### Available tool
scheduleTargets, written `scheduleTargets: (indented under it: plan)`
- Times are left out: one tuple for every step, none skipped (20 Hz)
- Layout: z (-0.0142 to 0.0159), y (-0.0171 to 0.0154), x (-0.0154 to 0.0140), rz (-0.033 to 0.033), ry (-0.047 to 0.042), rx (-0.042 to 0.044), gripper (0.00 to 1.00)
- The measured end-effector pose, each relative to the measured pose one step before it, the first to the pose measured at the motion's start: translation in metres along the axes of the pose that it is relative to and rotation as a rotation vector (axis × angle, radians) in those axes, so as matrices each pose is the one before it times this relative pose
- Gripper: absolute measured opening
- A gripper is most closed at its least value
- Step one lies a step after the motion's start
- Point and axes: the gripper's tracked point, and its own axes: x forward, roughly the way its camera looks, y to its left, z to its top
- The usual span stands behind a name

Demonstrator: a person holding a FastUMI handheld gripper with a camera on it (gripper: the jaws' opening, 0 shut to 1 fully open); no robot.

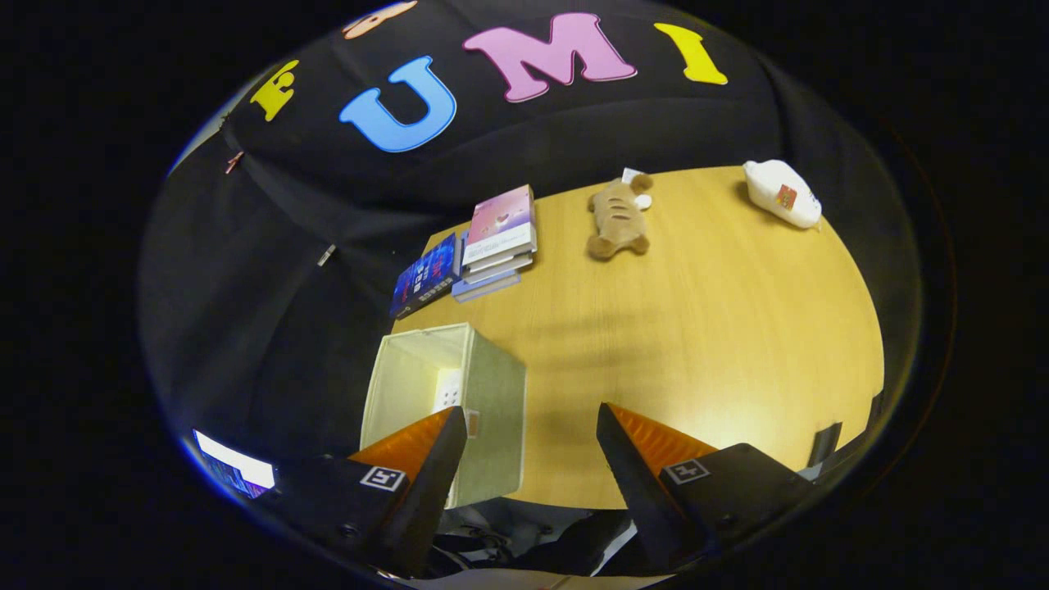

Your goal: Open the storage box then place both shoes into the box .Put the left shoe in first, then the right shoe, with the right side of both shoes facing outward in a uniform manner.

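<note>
My gripper (531, 419) hangs open high above the wooden table (721, 328), with nothing between its fingers. A pale fabric storage box (483, 410) stands at the table's near left corner, just ahead of the left finger (426, 447), which overlaps its near side. The box's top is open and I look down into its light interior, where a small white object (447, 397) lies at the bottom. I cannot tell what that object is.
A stack of books (498, 242) and a dark book (424, 277) lie at the far left of the table. A brown plush toy (619, 217) and a white bag (783, 192) rest along the far edge. Dark items lie below the table's near edge.
</note>
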Motion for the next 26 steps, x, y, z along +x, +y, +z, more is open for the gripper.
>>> scheduleTargets:
  plan:
    - [0.0074,-0.0132,-0.006,-0.01891,-0.03835,-0.02306,0.98]
    - [0.00629,-0.01173,-0.00808,-0.01872,-0.04261,-0.02355,0.98]
    - [0.00772,-0.01179,-0.00712,-0.01651,-0.04448,-0.02265,0.98]
    - [0.00719,-0.00854,-0.00544,-0.0119,-0.04268,-0.02372,0.97]
    - [0.00576,-0.0097,-0.00612,-0.01146,-0.03698,-0.02811,0.98]
    - [0.006,-0.00944,-0.00446,-0.01367,-0.03653,-0.02877,0.98]
    - [0.00665,-0.00893,-0.00603,-0.01088,-0.03501,-0.029,0.98]
    - [0.0053,-0.00676,-0.0049,-0.00836,-0.0304,-0.02841,0.98]
    - [0.0049,-0.00656,-0.00596,-0.00592,-0.02716,-0.02269,0.98]
    - [0.00547,-0.00621,-0.00609,-0.00258,-0.02775,-0.02103,0.98]
    - [0.00587,-0.0063,-0.00637,-0.00351,-0.02831,-0.02077,0.99]
    - [0.00416,-0.00661,-0.0059,-0.00658,-0.02538,-0.01913,0.99]
    - [0.00431,-0.00666,-0.00275,-0.0052,-0.02167,-0.01223,0.99]
    - [0.00285,-0.00514,-0.00532,-0.00344,-0.02004,-0.01116,0.99]
    - [0.00289,-0.00358,-0.00539,-0.00283,-0.01983,-0.00972,0.99]
    - [0.00361,-0.00296,-0.00598,0.00156,-0.02072,-0.00826,0.99]
    - [0.0043,-0.00261,-0.00507,0.00015,-0.02289,-0.01367,0.99]
    - [0.00296,-0.0047,-0.00461,-0.00349,-0.0195,-0.01727,0.99]
    - [0.004,-0.00384,-0.00315,0.00125,-0.01727,-0.01417,0.99]
    - [0.00297,-0.00239,-0.00384,0.00625,-0.01807,-0.0117,0.99]
    - [0.00292,-0.00136,-0.00289,0.00681,-0.01255,-0.00854,0.99]
    - [0.00108,-0.00302,-0.00381,0.00683,-0.0121,-0.00593,0.99]
    - [0.00179,-0.00217,-0.00228,0.00505,-0.01318,-0.00289,0.98]
    - [0.0018,-0.00281,-0.00273,0.00601,-0.01024,-0.00153,0.98]
    - [0.0011,-0.00233,-0.00258,0.00963,-0.01043,-0.00425,0.98]
    - [0.00001,-0.00153,-0.00238,0.01308,-0.00544,-0.00699,0.98]
